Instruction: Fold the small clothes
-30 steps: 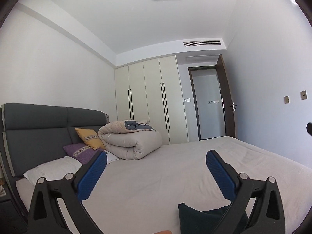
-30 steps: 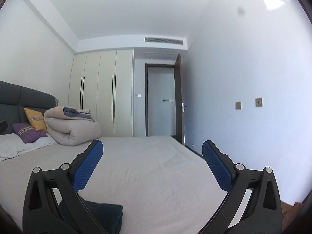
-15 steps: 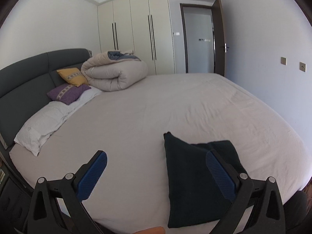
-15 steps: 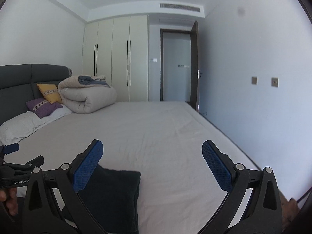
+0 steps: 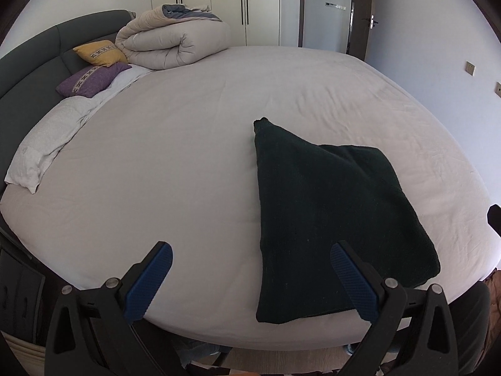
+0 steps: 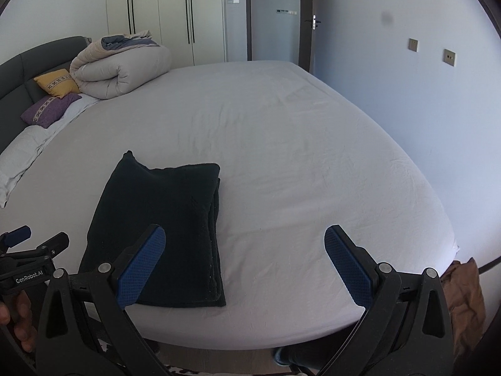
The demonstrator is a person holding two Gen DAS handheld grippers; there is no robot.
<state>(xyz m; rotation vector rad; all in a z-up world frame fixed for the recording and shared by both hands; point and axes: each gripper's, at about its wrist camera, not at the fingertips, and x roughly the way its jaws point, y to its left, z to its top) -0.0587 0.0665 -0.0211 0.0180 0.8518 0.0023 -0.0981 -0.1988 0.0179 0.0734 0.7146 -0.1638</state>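
**Folded dark cloth near foot edge of bed; both tools empty**

Bed (image 5: 194, 144) with pale grey sheet, lightly creased, fills both views. At the head end: dark grey headboard (image 5: 34, 50), white pillow (image 5: 47, 144), purple cushion (image 5: 90, 80), yellow cushion (image 5: 100, 52), rolled beige duvet (image 5: 175, 42). Beyond the bed, cream wardrobe doors (image 6: 162, 15) and an open doorway (image 6: 272, 15). Two wall plates (image 6: 432, 51) on the wall beside the bed.

Floor under the bed edge mostly hidden by tool frames. Brown fabric (image 6: 466, 294) off the bed corner, cut off, kind unclear.

Dark cloth (image 5: 325, 216), near-black, fuzzy knit, lies folded flat on the bed at its near edge; layered edges show on one side, one far corner peaks up.

Left tool (image 5: 250, 279): jaws spread wide, holding nothing, above the cloth's near edge. Right tool (image 6: 244, 260): likewise wide apart, empty.
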